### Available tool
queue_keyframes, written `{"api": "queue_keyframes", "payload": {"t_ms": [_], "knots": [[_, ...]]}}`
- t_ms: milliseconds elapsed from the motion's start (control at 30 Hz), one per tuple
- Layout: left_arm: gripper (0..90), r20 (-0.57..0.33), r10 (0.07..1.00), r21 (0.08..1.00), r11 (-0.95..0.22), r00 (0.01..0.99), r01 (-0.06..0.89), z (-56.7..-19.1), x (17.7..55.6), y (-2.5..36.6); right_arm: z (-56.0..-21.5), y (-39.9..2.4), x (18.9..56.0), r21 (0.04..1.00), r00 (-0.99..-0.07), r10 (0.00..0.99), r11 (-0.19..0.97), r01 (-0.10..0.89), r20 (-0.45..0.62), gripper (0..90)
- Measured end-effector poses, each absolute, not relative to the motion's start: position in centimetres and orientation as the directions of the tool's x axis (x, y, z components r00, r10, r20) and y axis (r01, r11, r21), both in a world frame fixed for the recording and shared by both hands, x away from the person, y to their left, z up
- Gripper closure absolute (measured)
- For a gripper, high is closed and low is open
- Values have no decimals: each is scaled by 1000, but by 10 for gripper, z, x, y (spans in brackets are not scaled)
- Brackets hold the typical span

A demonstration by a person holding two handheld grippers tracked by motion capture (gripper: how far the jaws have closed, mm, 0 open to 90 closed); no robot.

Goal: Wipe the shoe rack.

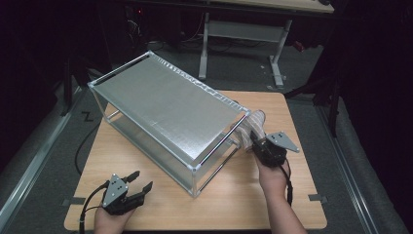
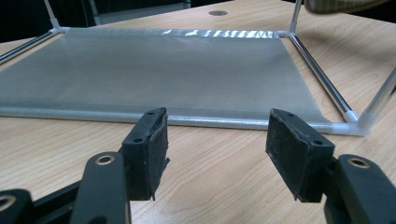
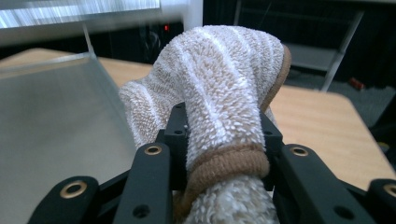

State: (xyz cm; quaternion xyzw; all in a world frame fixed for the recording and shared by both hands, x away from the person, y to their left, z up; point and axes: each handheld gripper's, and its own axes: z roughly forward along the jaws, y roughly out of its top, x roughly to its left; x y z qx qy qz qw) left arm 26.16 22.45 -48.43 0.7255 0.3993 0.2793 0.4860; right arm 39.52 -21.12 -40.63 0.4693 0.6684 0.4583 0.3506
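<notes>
A two-tier metal-frame shelf rack [image 1: 165, 109] with grey fabric shelves stands diagonally on the wooden table [image 1: 234, 195]. My right gripper [image 1: 259, 141] is shut on a rolled beige towel with white stripes [image 1: 253, 127], held just off the rack's right end, beside the corner post. In the right gripper view the towel [image 3: 219, 88] bulges up between the black jaws, its brown hem squeezed at the pads. My left gripper [image 1: 141, 183] rests near the table's front left, open and empty. Its pads [image 2: 152, 147] face the rack's lower shelf [image 2: 154, 70].
A white-legged desk frame [image 1: 241, 36] stands on the dark floor behind the table. Grey floor rails [image 1: 34, 161] run along both sides. Bare tabletop lies in front of the rack and to the right of the towel.
</notes>
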Motion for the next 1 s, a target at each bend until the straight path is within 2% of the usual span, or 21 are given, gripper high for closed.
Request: {"api": "queue_keyframes", "payload": {"t_ms": [133, 233, 700, 900, 1000], "knots": [[388, 16, 851, 929, -207, 526, 308, -484, 261, 225, -391, -212, 392, 956, -308, 950, 129, 262, -44, 673], [389, 18, 850, 928, -210, 527, 307, -484, 261, 225, -394, -213, 397, 950, -299, 953, 136, 280, -48, 674], [389, 19, 850, 928, -211, 526, 308, -484, 262, 225, -472, -214, 404, 863, -297, 952, 209, 461, -72, 673], [389, 21, 850, 927, -214, 527, 307, -484, 262, 225, -486, -218, 403, 837, -293, 953, 226, 499, -82, 674], [389, 23, 850, 928, -214, 526, 305, -484, 262, 225, -488, -229, 404, 836, -257, 963, 206, 508, -81, 674]]}}
